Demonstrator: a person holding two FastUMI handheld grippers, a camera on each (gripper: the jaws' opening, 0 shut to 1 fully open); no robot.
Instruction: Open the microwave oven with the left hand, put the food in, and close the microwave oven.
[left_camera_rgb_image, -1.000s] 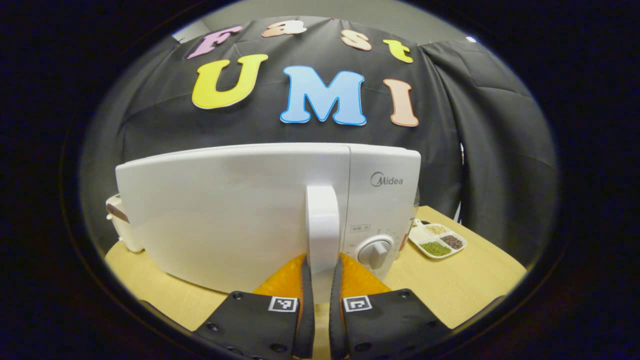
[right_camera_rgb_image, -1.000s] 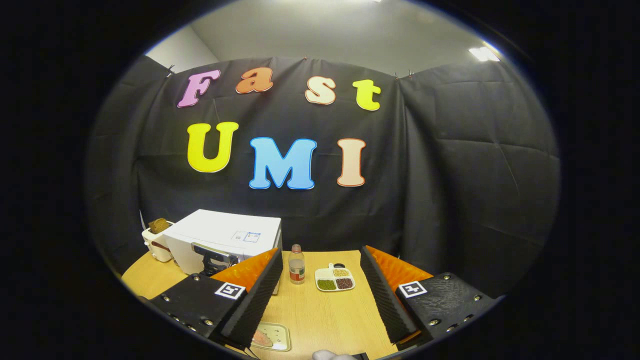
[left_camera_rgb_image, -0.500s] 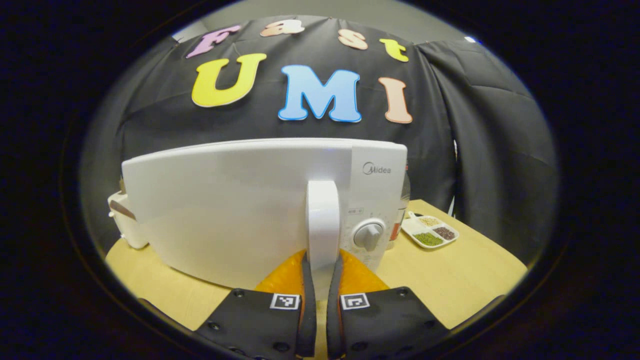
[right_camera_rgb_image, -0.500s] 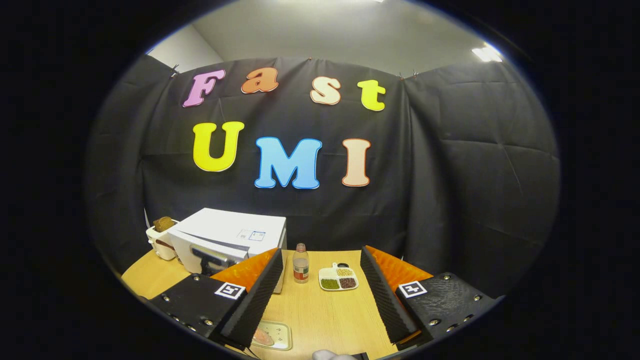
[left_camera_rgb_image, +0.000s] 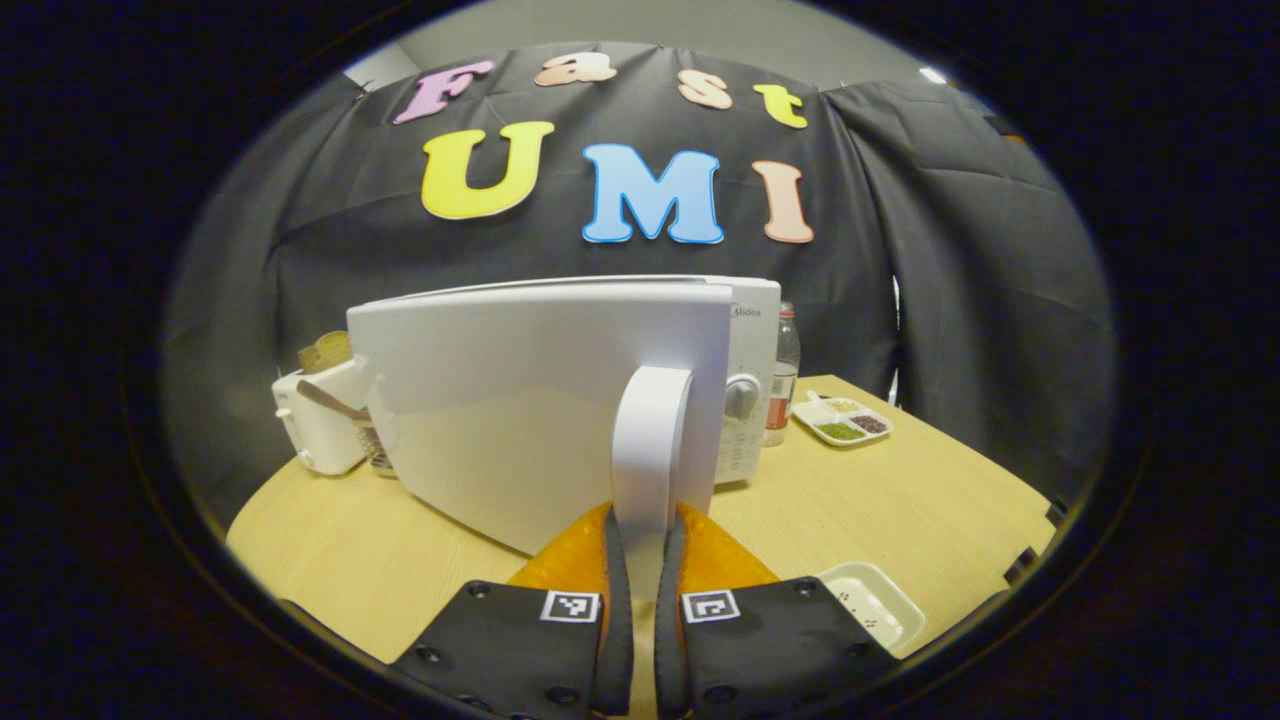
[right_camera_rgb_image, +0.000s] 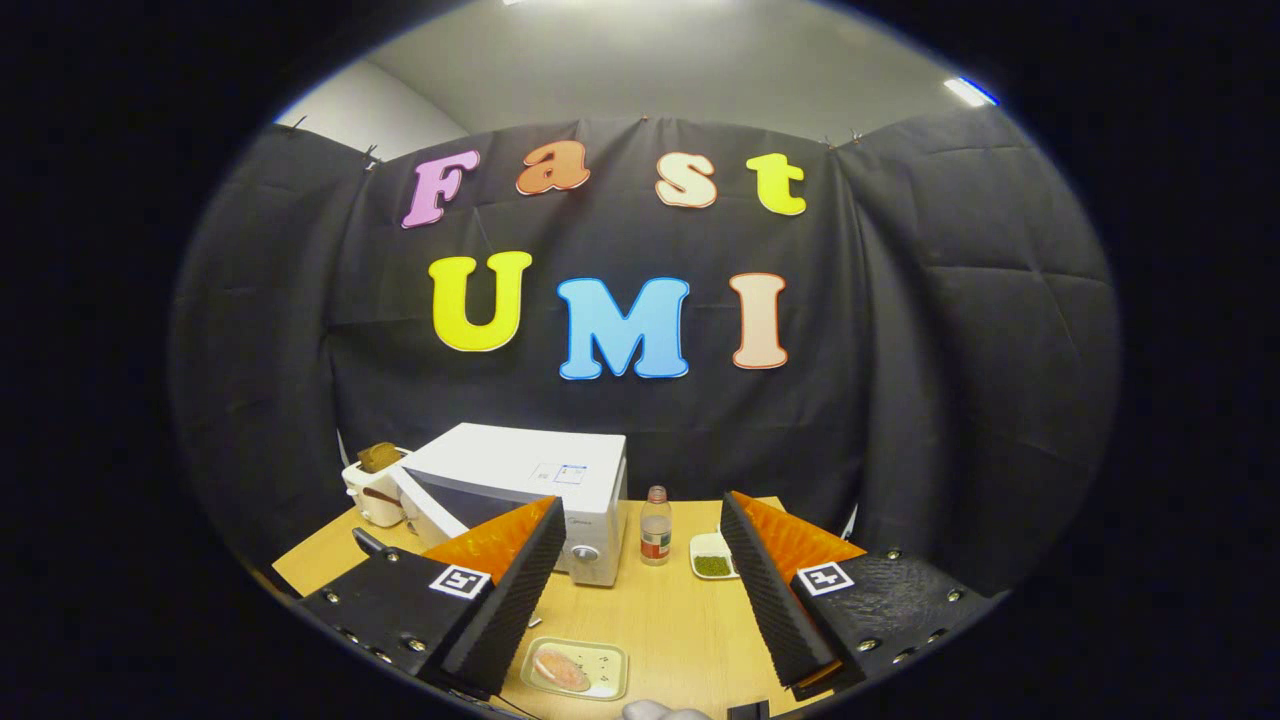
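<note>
The white microwave (right_camera_rgb_image: 540, 475) stands at the back left of the wooden table. Its door (left_camera_rgb_image: 520, 400) is swung partly open toward me. My left gripper (left_camera_rgb_image: 640, 560) is shut on the door's upright white handle (left_camera_rgb_image: 650, 440), one finger on each side. In the right gripper view my right gripper (right_camera_rgb_image: 640, 590) hangs open over the table with nothing between its fingers. Below it, on a small pale tray (right_camera_rgb_image: 578, 668) near the table's front edge, lies the pinkish food (right_camera_rgb_image: 562, 668). The same tray (left_camera_rgb_image: 868, 602) sits at the lower right of the left gripper view.
A white toaster (left_camera_rgb_image: 315, 420) with bread stands left of the microwave. To the microwave's right are a small bottle (right_camera_rgb_image: 655, 526) and a divided dish of beans (left_camera_rgb_image: 842, 420). Bare tabletop (right_camera_rgb_image: 680, 630) lies between the microwave and the front edge.
The left gripper has pulled the handle back and the door has swung further open. The right gripper view has shifted, bringing the food tray more into sight.
</note>
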